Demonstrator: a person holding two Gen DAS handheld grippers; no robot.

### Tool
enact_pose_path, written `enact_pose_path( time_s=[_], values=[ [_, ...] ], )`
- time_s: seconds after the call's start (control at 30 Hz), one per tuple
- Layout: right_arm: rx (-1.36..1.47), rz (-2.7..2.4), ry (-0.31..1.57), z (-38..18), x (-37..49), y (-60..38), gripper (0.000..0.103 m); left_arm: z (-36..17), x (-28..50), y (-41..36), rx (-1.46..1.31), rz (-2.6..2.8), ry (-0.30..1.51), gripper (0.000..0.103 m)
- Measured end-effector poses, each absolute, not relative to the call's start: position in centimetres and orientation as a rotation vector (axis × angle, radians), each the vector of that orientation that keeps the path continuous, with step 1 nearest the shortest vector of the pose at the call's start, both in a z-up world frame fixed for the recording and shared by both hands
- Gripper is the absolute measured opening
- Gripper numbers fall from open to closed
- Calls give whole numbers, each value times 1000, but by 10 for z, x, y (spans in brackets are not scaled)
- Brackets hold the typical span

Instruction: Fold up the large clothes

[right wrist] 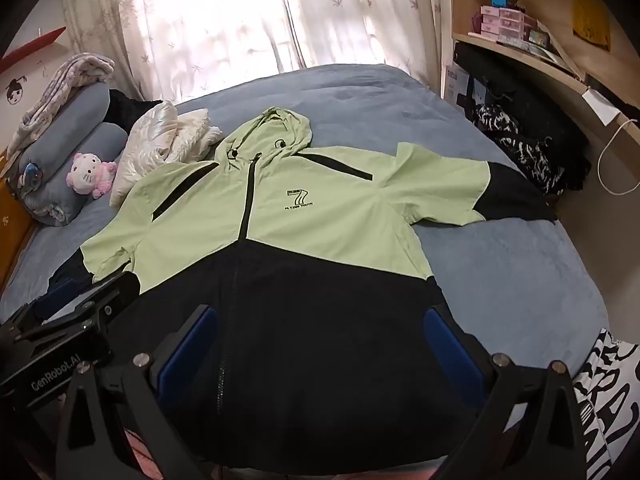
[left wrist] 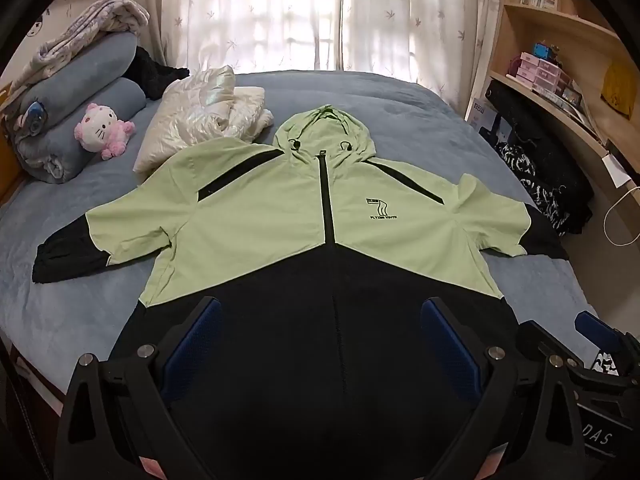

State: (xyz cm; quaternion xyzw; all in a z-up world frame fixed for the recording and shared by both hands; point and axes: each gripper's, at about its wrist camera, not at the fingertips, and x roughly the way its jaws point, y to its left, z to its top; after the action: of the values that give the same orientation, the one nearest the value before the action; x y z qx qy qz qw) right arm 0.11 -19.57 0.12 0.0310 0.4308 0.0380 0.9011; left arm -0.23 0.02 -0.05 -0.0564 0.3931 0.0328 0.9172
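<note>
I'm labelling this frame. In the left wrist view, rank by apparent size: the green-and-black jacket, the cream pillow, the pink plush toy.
1. Jacket
2. Cream pillow
3. Pink plush toy

The toy lies farther away, but the gaps are clear.

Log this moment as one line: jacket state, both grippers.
jacket: spread flat on bed, zipped, unfolded | left gripper: open, empty | right gripper: open, empty

A bed with a grey-blue cover [left wrist: 420, 120] fills the room. Behind it, daylight glows through sheer leaf-patterned curtains [left wrist: 260, 12] over the window. To the right stands a light wooden shelf unit [left wrist: 560, 28] holding books and small pink boxes [left wrist: 538, 68]. Rolled grey-blue bedding [left wrist: 80, 76] and a pink plush cat [left wrist: 104, 130] sit at the left edge.
</note>
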Motion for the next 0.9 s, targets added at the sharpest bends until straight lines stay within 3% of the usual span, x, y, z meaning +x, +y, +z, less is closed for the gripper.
enact_pose_path(
  time_s=[0.9],
  values=[
    [77,69,934,-21,8,-199,103,-15,8,-6,-114,77,872,99]
  ],
)
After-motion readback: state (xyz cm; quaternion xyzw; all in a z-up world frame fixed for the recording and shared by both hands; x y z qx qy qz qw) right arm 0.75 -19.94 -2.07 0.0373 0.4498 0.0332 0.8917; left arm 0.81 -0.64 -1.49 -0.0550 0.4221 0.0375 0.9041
